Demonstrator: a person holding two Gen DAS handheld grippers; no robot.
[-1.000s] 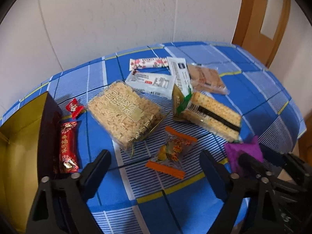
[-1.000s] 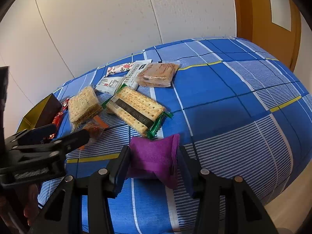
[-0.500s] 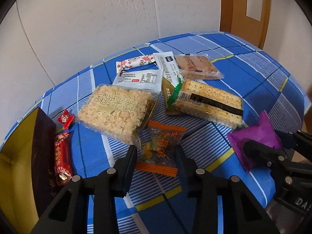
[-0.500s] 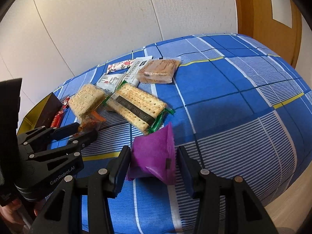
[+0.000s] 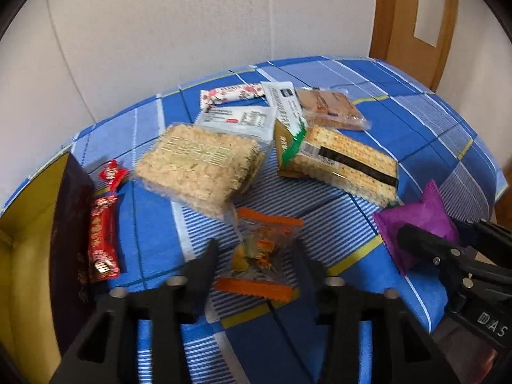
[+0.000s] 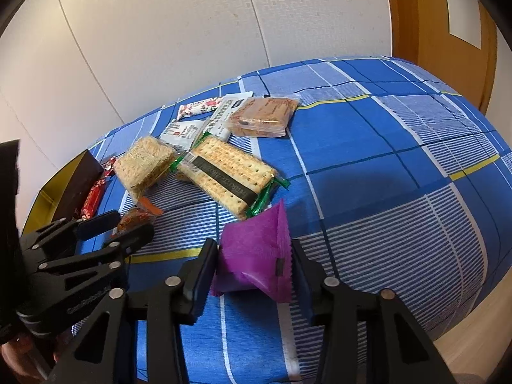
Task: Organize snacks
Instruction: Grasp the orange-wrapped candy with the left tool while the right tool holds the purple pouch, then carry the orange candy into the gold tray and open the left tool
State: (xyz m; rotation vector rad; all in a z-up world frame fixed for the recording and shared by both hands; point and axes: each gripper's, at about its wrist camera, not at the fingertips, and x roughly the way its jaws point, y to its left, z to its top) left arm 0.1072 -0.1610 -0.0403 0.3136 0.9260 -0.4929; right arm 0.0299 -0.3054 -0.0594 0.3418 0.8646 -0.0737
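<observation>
**A:** Left wrist view first. What's the snack there?

**B:** A clear packet with orange ends [image 5: 265, 240], near the table's [image 5: 432, 134] front edge. The left gripper [image 5: 256, 256] points steeply down at it; its jaws have just been closing and now stand narrow, pinching the packet between them.

**A:** And around it?

**B:** A blue checked cloth covers the table. A dark box with a yellow lining [image 5: 73, 224] sits at the left edge, with red bars [image 5: 102, 236] just beside it. A puffed-rice block [image 5: 198, 163] lies behind the packet. A white wall [image 5: 192, 32] stands behind the table, and a wooden door [image 5: 416, 16] at the far right.

**A:** Now the right wrist view.

**B:** A puffy purple packet [image 6: 256, 243], near the front edge. The right gripper [image 6: 252, 256] tilts down, and its jaws have just been closing. They press on the packet's sides. A long cracker pack [image 6: 230, 172] lies just behind it.
</observation>
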